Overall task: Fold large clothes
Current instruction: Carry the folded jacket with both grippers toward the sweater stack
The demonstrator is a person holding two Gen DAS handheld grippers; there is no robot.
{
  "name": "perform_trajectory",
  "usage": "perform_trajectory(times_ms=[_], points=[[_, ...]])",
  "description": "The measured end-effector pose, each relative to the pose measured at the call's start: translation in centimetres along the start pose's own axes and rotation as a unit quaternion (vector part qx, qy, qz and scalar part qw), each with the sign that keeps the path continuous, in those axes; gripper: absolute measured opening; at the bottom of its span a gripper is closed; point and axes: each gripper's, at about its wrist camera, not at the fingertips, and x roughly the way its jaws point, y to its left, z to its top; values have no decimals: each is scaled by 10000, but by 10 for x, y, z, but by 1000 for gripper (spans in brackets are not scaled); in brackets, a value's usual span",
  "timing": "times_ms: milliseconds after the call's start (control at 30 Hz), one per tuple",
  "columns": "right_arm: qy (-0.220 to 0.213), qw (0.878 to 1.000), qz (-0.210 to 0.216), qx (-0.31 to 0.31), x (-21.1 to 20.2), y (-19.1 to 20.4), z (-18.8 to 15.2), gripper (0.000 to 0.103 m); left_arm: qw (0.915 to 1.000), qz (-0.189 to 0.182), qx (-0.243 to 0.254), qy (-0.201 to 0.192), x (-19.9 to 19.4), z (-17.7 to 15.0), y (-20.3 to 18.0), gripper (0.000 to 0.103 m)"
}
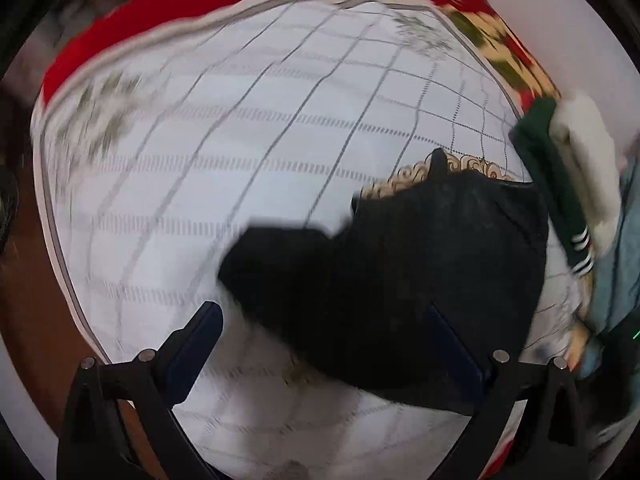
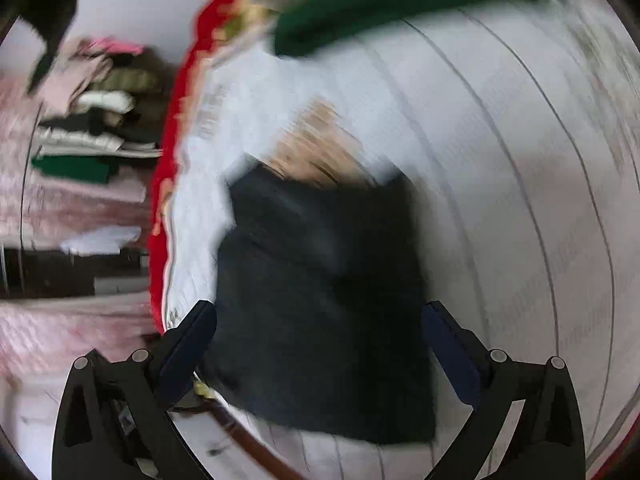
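A black garment (image 1: 400,264) with a tan lace trim lies folded on the white checked tablecloth (image 1: 240,140). In the left wrist view it sits right of centre, with one flap reaching left. My left gripper (image 1: 324,344) is open and empty just above its near edge. In the right wrist view the same black garment (image 2: 324,300) lies between the open fingers of my right gripper (image 2: 320,340), which holds nothing. That view is blurred by motion.
A dark green garment with white stripes (image 1: 560,200) and a white one (image 1: 588,168) lie at the table's right edge. A red floral cloth (image 1: 160,12) borders the far edge. A stack of folded clothes (image 2: 92,120) sits off the table.
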Motion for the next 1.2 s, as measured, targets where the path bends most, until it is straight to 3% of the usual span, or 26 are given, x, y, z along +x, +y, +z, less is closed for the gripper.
perform_trajectory(times_ms=[67,167,300,333,400,467,500,533,600,633,700,767,900,967,1000,1033,1200], points=[[165,9970,466,601,17,-42,-17,103,9992,-213,-274,188,14,-12,3,103],[463,9906,941,873,54,-75,-21,103,9952,-581,-706,339,34,-19,7,103],[579,9781,1684,1078,80,-78,-11,103,9903,-934,-991,272,54,-15,12,102],[663,9742,1878,1058,88,-74,-9,98,9888,-1005,-1076,255,59,-11,15,102],[891,9765,1752,880,100,-64,-6,95,9839,-1239,-1284,132,67,-3,20,100],[1127,9776,1644,672,108,-56,-3,80,9830,-1314,-1278,-120,65,4,21,83],[1203,9696,1978,795,110,-56,-4,71,9848,-1254,-1175,-248,62,9,19,64],[1235,9615,2303,853,112,-55,-4,65,9865,-1156,-1116,-321,61,12,17,62],[1214,9362,3172,905,107,-57,-8,63,9869,-1187,-977,-490,62,18,19,58],[1203,9365,3172,886,109,-58,-8,71,9868,-1225,-950,-478,65,19,22,57],[994,9611,2449,804,120,-65,-4,79,9861,-1335,-897,-411,70,18,23,57],[985,9601,2453,915,135,-65,-1,81,9895,-1225,-615,-465,68,16,16,56],[1092,9685,2193,442,148,-37,1,86,9874,-1374,-675,-405,72,19,24,55],[1083,9709,2106,355,146,-30,-3,74,9875,-1343,-681,-472,66,21,27,52],[1057,9677,2238,469,148,-30,-5,61,9869,-1375,-691,-488,64,24,29,48],[1031,9653,2340,532,148,-29,-6,54,9862,-1424,-685,-488,61,26,30,43],[793,9629,2480,713,130,-22,-21,46,9855,-1542,-447,-556,42,38,26,40]])
